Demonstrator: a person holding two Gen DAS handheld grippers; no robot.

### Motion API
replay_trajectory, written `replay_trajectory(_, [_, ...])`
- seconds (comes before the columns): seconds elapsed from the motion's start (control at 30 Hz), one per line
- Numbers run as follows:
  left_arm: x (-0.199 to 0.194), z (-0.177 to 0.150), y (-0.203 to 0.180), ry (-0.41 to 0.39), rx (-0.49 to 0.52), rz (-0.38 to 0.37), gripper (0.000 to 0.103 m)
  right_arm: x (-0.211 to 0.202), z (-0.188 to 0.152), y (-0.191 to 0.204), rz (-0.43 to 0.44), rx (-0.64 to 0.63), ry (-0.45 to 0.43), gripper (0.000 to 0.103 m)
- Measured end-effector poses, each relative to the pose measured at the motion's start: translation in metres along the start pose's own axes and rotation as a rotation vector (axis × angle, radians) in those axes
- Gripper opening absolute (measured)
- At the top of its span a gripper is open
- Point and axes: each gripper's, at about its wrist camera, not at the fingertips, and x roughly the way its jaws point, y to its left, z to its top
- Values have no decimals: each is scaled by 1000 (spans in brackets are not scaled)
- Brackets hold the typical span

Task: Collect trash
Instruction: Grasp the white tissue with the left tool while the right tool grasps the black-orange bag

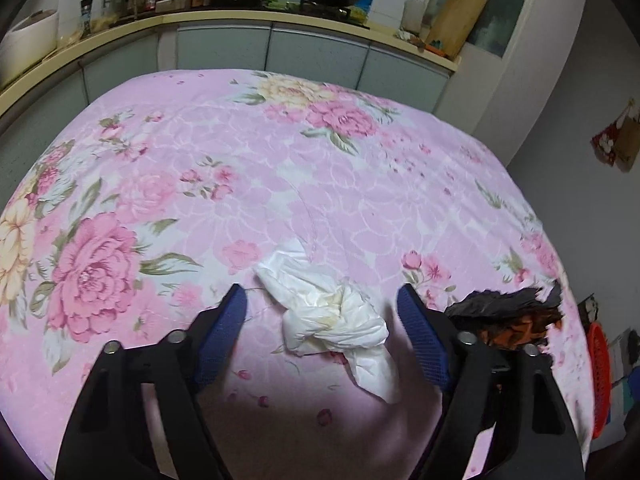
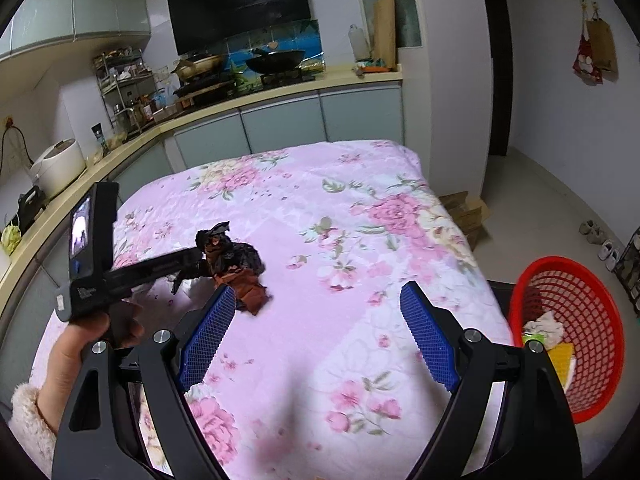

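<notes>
A crumpled white tissue [image 1: 332, 320] lies on the pink floral tablecloth [image 1: 280, 160]. My left gripper [image 1: 322, 300] stands open around it, one blue pad on each side and neither touching it. Just right of it sits a black and brown crumpled wrapper [image 1: 508, 316]. In the right wrist view that wrapper [image 2: 236, 264] lies ahead and left of my right gripper [image 2: 318, 292], which is open with only cloth [image 2: 340, 220] between its fingers. A hand [image 2: 72, 348] holds the left tool at the left edge. A red mesh basket [image 2: 592, 320] with some trash in it stands beside the table on the right.
A kitchen counter [image 2: 280, 96] with a wok [image 2: 276, 60], a spice rack and a rice cooker [image 2: 56, 164] runs behind and left of the table. Cardboard boxes [image 2: 464, 212] and shoes [image 2: 600, 240] lie on the floor to the right. The red basket [image 1: 600, 376] shows at the right edge.
</notes>
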Motion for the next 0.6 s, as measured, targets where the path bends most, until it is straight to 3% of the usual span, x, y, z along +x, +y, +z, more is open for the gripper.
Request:
replay_trajectory(0.07, [1,0,-1,-6,10,4,64,7,0,4,5,-1,10,82])
replay_trajectory(0.13, [0,-1,0,-10,6,-12,50,16,1,8,17,0,24,82])
replay_trajectory(0.2, [0,0,3,-12,-8,-23,43,25,1,14,32,-3,40,82])
replay_trajectory(0.33, [-5,-3,8,-18,-18,-40,40,39,2,34,50,-46,54,82])
replay_trajectory(0.6, [-10,-2,16,-43,-45,15,39,77,9,50,100,-104,129,81])
